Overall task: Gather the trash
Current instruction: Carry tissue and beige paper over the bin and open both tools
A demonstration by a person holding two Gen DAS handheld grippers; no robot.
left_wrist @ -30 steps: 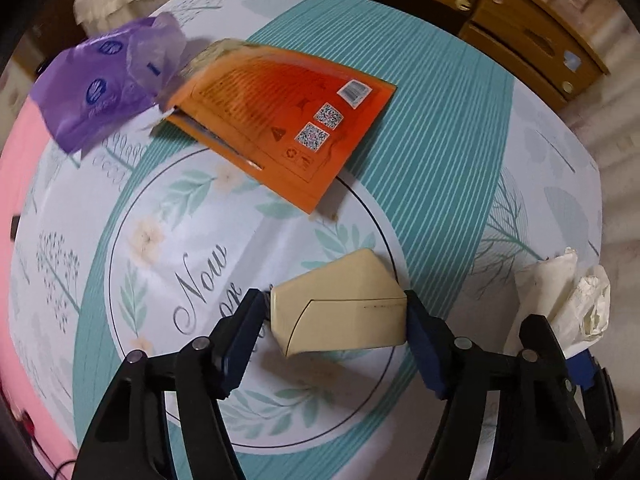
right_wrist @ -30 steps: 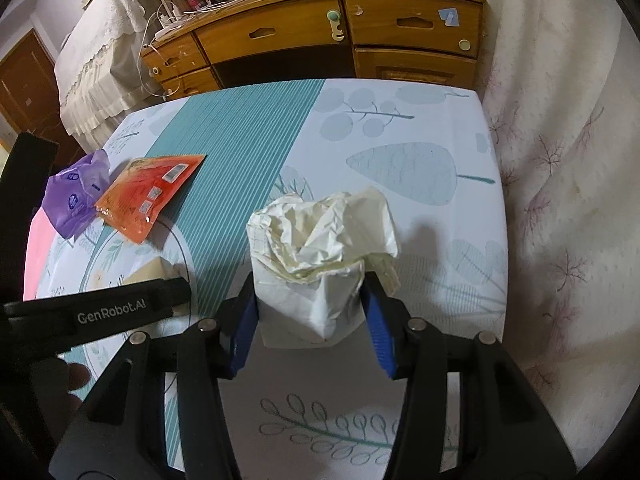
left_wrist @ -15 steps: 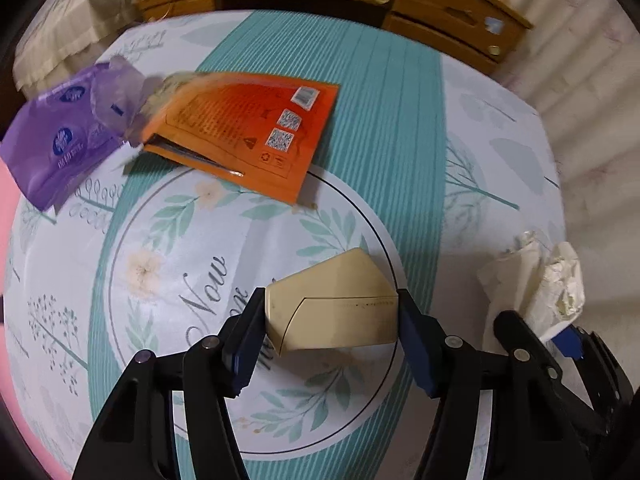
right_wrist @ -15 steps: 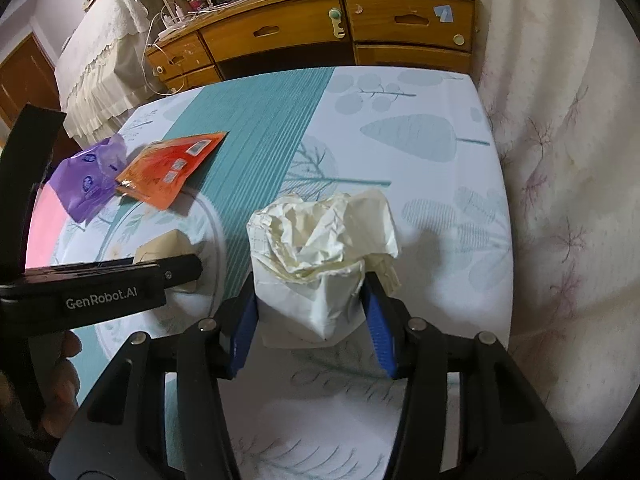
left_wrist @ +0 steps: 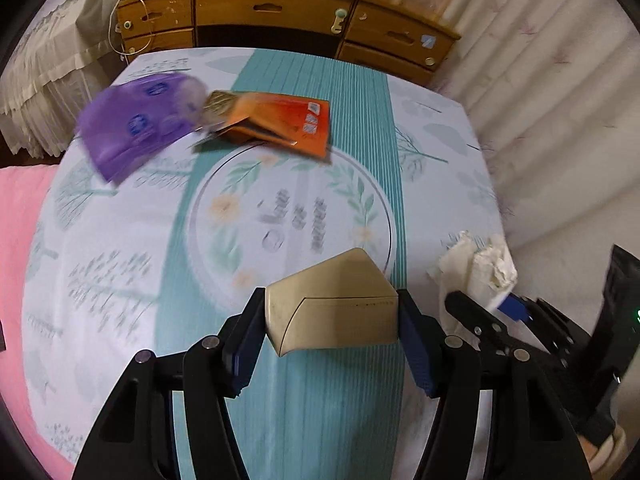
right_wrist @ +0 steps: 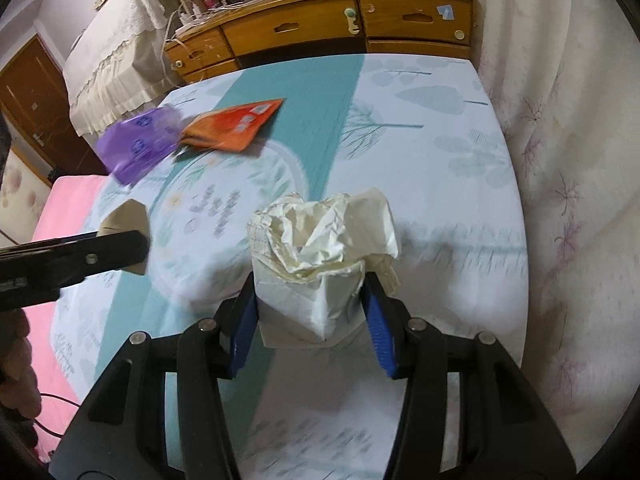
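Over leaf-printed teal bedding, we keep our left gripper clamped on the beige paper box, right gripper squeezing crumpled white paper, carrying both steadily.

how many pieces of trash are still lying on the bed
2: a purple plastic wrapper at the far left and an orange packet right beside it, edges seemingly overlapping. More could sit outside both views.

Wooden dresser behind patterned bedspread; curtain beside.

A wooden dresser stands beyond the bed, pale curtains alongside
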